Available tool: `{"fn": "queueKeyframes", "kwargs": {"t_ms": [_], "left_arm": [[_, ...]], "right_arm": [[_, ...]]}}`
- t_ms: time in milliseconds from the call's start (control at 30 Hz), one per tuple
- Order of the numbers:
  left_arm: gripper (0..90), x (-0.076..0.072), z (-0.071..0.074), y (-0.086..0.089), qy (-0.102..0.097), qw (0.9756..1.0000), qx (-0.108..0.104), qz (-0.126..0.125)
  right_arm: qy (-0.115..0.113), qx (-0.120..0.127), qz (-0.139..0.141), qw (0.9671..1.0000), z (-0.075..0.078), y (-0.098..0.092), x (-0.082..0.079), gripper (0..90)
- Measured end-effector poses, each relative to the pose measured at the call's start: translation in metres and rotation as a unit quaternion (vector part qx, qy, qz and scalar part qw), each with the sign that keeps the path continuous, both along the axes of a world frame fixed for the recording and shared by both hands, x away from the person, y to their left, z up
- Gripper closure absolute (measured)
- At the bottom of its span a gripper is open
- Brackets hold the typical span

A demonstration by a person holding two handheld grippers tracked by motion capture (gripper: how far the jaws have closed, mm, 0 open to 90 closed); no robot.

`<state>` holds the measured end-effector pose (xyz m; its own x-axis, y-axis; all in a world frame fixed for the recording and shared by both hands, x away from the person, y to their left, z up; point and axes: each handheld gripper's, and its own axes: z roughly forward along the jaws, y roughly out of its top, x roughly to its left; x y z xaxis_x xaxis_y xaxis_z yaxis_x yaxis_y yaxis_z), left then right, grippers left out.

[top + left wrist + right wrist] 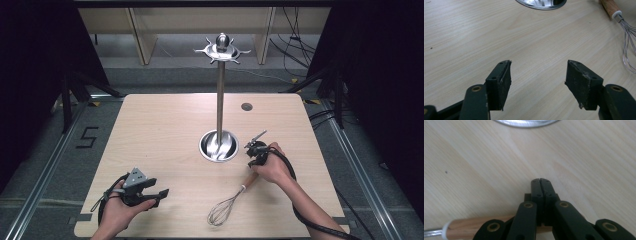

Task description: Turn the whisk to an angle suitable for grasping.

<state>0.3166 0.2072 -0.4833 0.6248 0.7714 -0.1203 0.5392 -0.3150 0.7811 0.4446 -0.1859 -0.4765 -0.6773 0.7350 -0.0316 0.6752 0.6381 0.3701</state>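
**Whisk on the table, right jaws pressed together beside its handle**

While the whisk (pixel 229 204) lies flat on the wooden table (pixel 165 130), near the front edge and right of centre, its wooden handle points up and away toward the right gripper (pixel 256 141) and its wire loops point toward the person. In the high view the right hand (pixel 272 167) sits just past the handle's end, and the handle tip disappears under that hand, so I cannot tell from there whether they touch. In the right gripper view the two black jaws meet along one seam with nothing between them; the wooden handle (pixel 476 226) with its white collar lies crosswise beneath the linkage, behind the tips rather than in them. At the top of that view curves the rim of the steel base.

The stand (pixel 219 90) rises from a round steel base (pixel 218 145) at the middle of the table, a slim pole topped by a ring of hooks.

Resting at the front left corner, the left gripper (pixel 157 194) is held in the left hand (pixel 122 210), well apart from the whisk. In the left gripper view its jaws stand wide over bare wood, holding nothing, with the whisk's wires (pixel 629 47) and handle end at the right edge.
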Motion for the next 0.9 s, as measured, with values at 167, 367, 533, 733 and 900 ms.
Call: {"fn": "queueKeyframes", "kwargs": {"t_ms": [167, 367, 533, 733, 900], "left_arm": [[36.1, 0.0, -0.001, -0.002, 0.001, 0.9999, -0.011, 0.005], [36.1, 0.0, 0.0, -0.001, 0.004, 1.0, -0.004, 0.001], [36.1, 0.0, -0.001, -0.001, 0.004, 1.0, -0.003, 0.002], [36.1, 0.001, -0.001, -0.002, 0.004, 1.0, 0.001, -0.001], [36.1, 0.0, -0.001, -0.002, 0.003, 1.0, -0.006, 0.007]], "right_arm": [[0.011, -0.005, -0.007, 0.9999, -0.003, -0.007, -0.002, 90.0], [0.029, -0.017, -0.012, 0.9994, -0.002, -0.016, -0.011, 90.0], [0.049, -0.031, 0.003, 0.9983, 0.001, -0.03, -0.023, 90.0], [0.048, -0.033, 0.046, 0.9972, 0.01, -0.04, -0.032, 73.3], [0.026, -0.022, 0.046, 0.9984, 0.025, -0.047, -0.033, 67.0]]}}
